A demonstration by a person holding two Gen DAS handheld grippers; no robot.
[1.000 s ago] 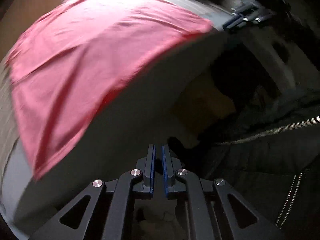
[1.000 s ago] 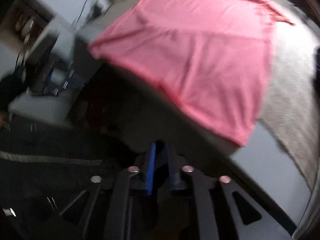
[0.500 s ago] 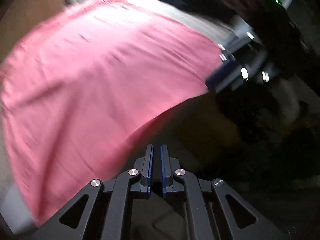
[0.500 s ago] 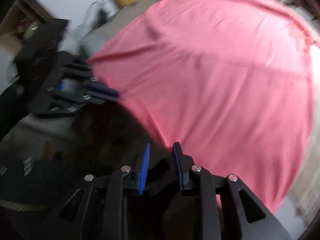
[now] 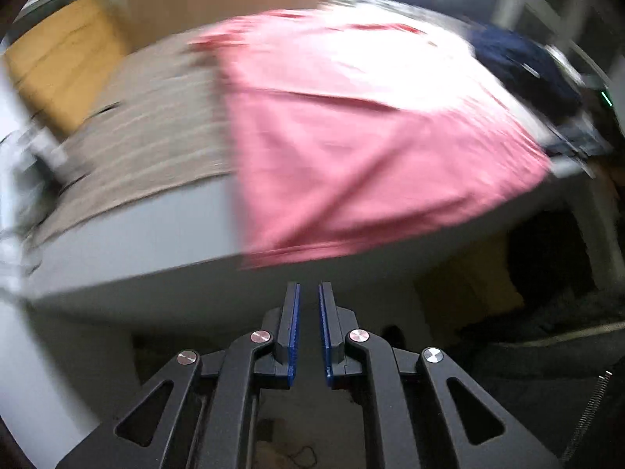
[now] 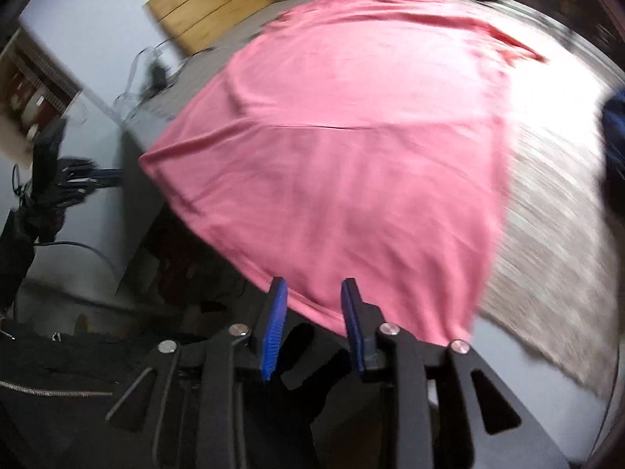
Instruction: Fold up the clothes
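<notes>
Presently logged: pink garment (image 6: 351, 156) spread flat on surface (image 5: 129, 246), hem overhanging near edge; right tongs (image 6: 314, 305) parted wide at hem, left tongs (image 5: 308, 305) nearly closed, empty; hem grasp judged next.

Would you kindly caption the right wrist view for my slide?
Open right gripper nears the hem of a pink shirt spread on the table.
</notes>
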